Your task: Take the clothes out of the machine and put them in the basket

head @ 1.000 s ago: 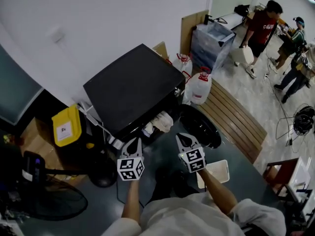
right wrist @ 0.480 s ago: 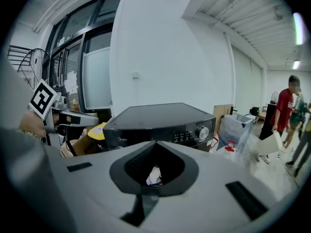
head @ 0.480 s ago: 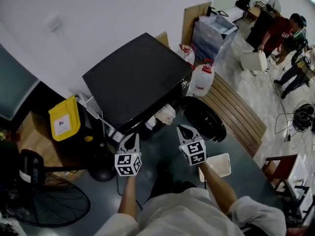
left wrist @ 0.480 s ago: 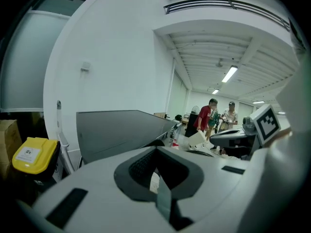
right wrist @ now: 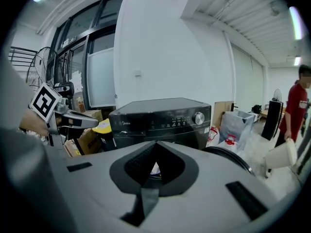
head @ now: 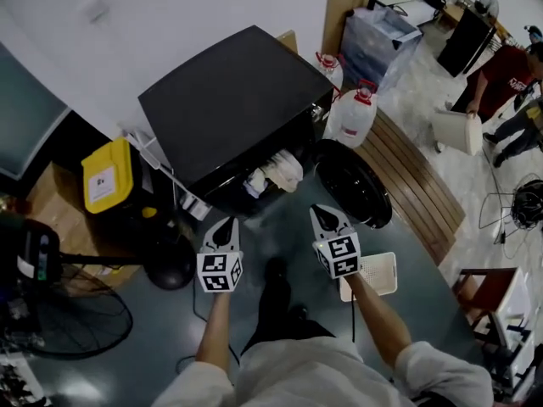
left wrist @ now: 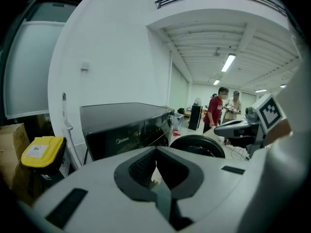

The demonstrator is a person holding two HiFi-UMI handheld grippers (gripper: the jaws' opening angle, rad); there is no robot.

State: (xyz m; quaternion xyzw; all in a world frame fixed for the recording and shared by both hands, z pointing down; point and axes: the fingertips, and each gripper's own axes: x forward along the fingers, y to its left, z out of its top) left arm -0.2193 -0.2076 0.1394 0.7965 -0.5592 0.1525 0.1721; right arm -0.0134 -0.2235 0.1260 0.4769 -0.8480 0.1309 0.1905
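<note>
A black washing machine [head: 229, 100] stands with its round door [head: 352, 185] swung open to the right. White clothes [head: 278, 173] spill from the drum opening. My left gripper [head: 226, 225] and right gripper [head: 323, 214] hover side by side in front of the opening, apart from the clothes, both shut and empty. A white basket [head: 377, 274] lies on the floor just right of my right arm. The left gripper view shows its jaws [left wrist: 156, 152] together before the machine [left wrist: 121, 123]. In the right gripper view, that gripper [right wrist: 154, 147] points at the machine front [right wrist: 163, 118].
A yellow-lidded bin [head: 103, 176] and a floor fan [head: 68, 320] stand left of the machine. Water jugs [head: 355, 117], a plastic storage box [head: 377, 36] and a slatted wooden bench [head: 416, 197] lie to the right. People [head: 505, 75] move about at the far right.
Both grippers have sunk lower in front of the machine, staying shut. The drum opening and clothes now show more fully. The person in red has walked right with a white container.
</note>
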